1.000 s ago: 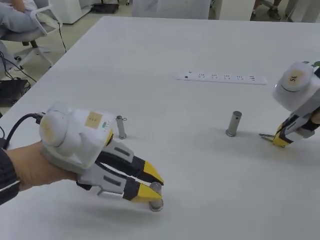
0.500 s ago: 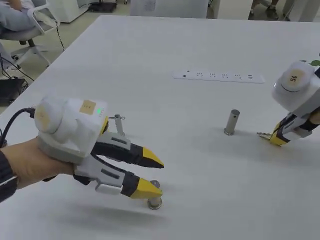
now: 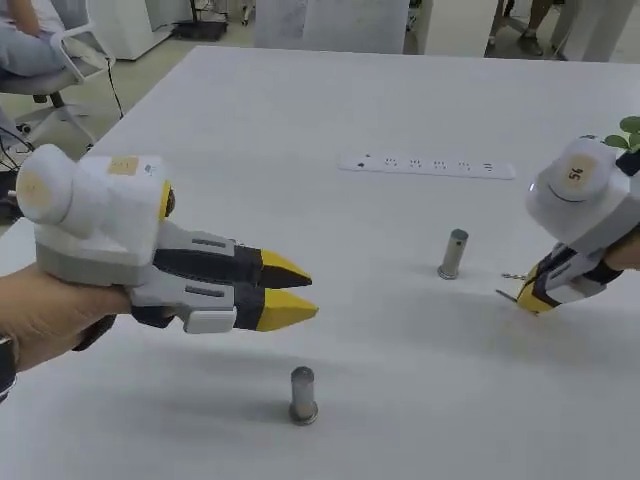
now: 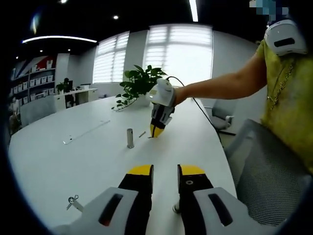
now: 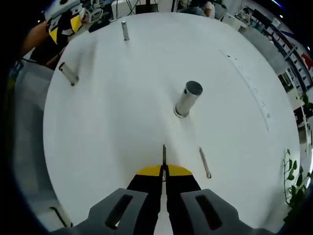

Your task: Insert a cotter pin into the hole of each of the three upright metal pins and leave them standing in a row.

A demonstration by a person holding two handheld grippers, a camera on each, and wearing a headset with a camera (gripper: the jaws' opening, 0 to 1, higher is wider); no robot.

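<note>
A bare metal pin (image 3: 302, 395) stands upright near the table's front edge. My left gripper (image 3: 295, 290) hovers above and to the left of it, open and holding nothing. Another upright pin (image 3: 453, 253) (image 5: 188, 99) (image 4: 130, 138) stands mid-right. My right gripper (image 3: 520, 294) (image 5: 164, 169), low on the table to that pin's right, is shut on a cotter pin (image 5: 164, 154) that points at it. A loose cotter pin (image 5: 204, 162) lies beside those jaws. The right gripper view has a further upright pin (image 5: 125, 30) far off.
A white power strip (image 3: 428, 165) lies across the far middle of the white table (image 3: 300, 130). Plant leaves (image 3: 628, 130) reach in at the right edge. An office chair (image 3: 60, 60) stands off the table's left side.
My left gripper has let go of the front pin, opened, and risen up and to the left; the pin stays standing. The right gripper has hardly moved.
</note>
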